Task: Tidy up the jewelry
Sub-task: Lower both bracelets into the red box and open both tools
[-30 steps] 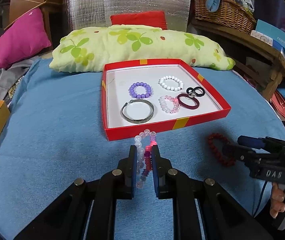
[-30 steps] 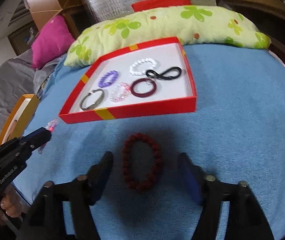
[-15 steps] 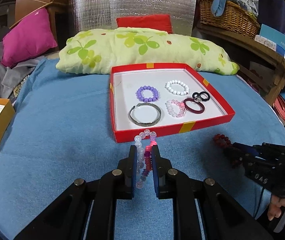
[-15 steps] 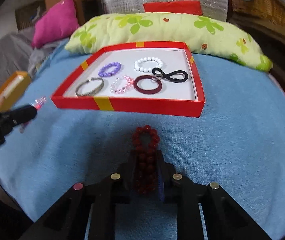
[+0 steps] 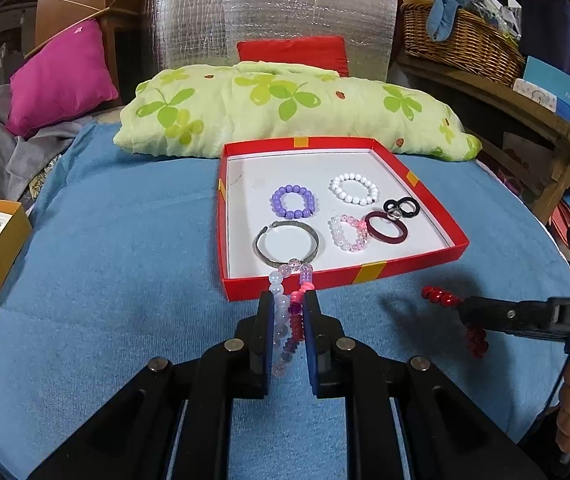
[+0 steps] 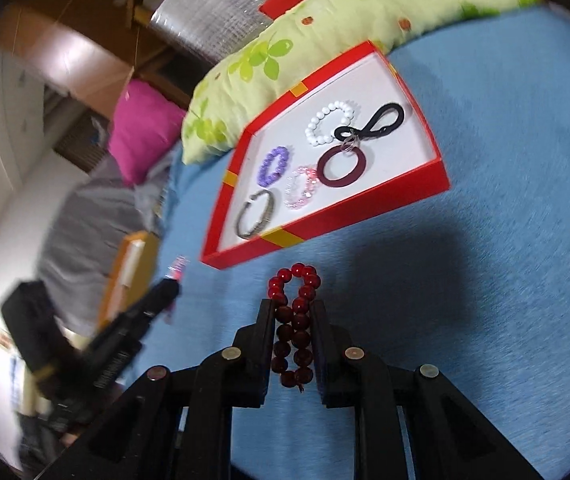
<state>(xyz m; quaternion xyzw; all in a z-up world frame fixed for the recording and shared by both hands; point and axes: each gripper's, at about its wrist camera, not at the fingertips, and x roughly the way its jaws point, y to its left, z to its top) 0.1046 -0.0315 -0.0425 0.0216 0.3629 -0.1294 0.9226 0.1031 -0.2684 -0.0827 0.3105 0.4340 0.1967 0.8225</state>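
1. Left view: nothing new on this side. My left gripper [image 5: 289, 320] still pinches the pink bracelet [image 5: 291, 300], held just short of the box [image 5: 369, 274], same as a second ago.
2. Right view: big change. My right gripper [image 6: 293, 320] was wide open around the red bracelet [image 6: 295, 320] on the cloth [image 6: 505, 260]; it's now clamped on it and lifted. Guess both go in the box next.

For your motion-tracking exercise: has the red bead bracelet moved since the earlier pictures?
Yes. The red bead bracelet has left the blue cloth, pinched flat in the right tool, hanging nearer the red box.
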